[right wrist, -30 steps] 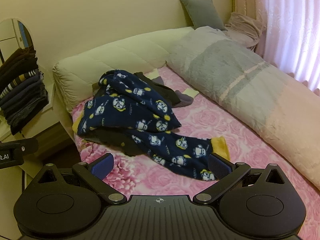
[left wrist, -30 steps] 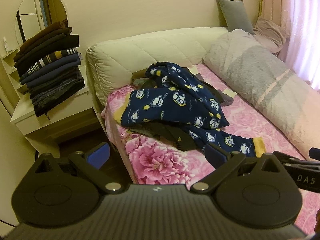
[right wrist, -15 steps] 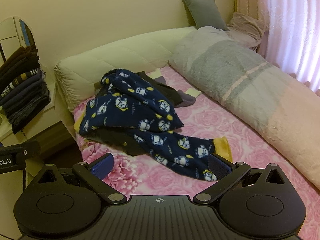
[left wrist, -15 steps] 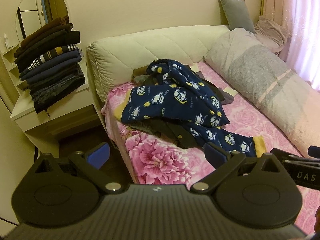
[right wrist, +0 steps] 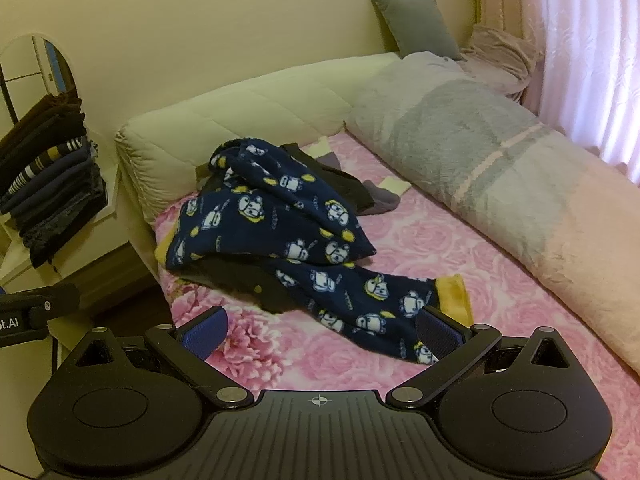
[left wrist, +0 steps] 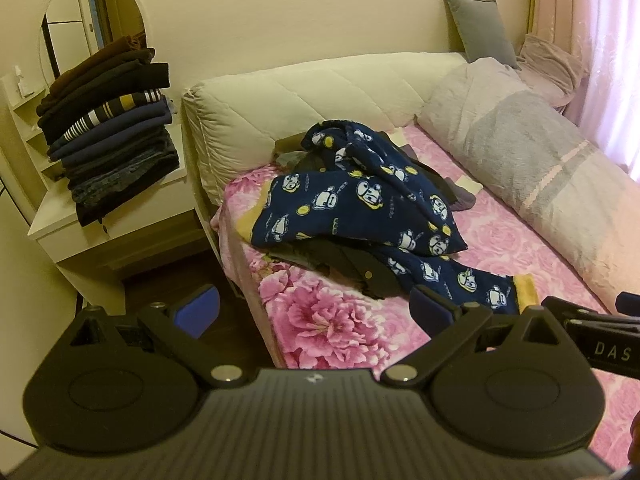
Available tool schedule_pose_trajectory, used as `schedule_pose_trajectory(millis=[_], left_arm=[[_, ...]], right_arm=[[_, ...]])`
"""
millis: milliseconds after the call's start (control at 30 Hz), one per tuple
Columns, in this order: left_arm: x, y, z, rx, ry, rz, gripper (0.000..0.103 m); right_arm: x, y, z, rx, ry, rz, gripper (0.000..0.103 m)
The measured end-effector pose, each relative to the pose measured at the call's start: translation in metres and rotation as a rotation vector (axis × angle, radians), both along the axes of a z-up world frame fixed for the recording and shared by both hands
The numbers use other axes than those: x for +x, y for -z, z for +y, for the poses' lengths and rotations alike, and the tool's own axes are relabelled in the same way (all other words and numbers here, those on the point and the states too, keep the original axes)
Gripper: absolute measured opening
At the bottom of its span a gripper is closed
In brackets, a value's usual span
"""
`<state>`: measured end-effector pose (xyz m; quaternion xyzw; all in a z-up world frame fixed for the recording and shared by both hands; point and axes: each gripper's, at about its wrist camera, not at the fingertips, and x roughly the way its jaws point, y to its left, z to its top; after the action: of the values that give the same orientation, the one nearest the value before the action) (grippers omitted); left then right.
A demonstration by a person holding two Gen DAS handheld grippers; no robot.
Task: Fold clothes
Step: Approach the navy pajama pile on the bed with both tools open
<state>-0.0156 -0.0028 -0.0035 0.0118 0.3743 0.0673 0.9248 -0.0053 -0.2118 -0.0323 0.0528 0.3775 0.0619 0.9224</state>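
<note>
**Both grippers hovering open over the unfolded pile**

The left gripper point(left wrist: 314, 312) is hanging low in front of the bed's near corner, its jaws standing wide with nothing between them; one blue pad point(left wrist: 198, 309) is sitting over the dark floor beside the bed, the other over the flowered sheet. The right gripper point(right wrist: 320, 330) is hovering just to its side, pointing along the mattress, its jaws also spread wide and empty. Its right-hand pad is showing just in front of the pajama leg's end, though whether it is touching the fabric I cannot tell. Each gripper's body is poking into the edge of the other's view.

The navy fleece pajamas point(right wrist: 280, 224) are lying crumpled on the pink floral bed sheet point(right wrist: 432, 248), close to the cream padded headboard point(right wrist: 248, 120). They are printed with white cartoon figures and yellow dots, with yellow cuffs; the upper part is bunched into a mound, and one leg is trailing out flat toward the grippers, ending in a yellow cuff point(right wrist: 454, 294). A dark garment point(left wrist: 352, 268) is peeking out from under the mound, and more dark and grey clothing is lying behind it.

A rolled grey-and-pink blanket point(right wrist: 500, 176) is running along the far side of the bed. On the white dresser tabletop point(left wrist: 120, 224) beside the headboard, a stack of folded dark clothes point(left wrist: 112, 136) is leaning slightly.
</note>
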Motion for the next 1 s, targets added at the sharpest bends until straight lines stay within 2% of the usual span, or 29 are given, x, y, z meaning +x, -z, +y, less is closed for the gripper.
schedule_pose_trajectory(millis=[633, 1000], left_arm=[[-0.003, 0.005, -0.006, 0.015, -0.014, 0.020, 0.100], [0.019, 0.010, 0.002, 0.014, -0.005, 0.041, 0.100]], right_arm=[[0.000, 0.005, -0.008, 0.018, -0.003, 0.006, 0.103], [0.020, 0.003, -0.006, 0.008, 0.003, 0.007, 0.103]])
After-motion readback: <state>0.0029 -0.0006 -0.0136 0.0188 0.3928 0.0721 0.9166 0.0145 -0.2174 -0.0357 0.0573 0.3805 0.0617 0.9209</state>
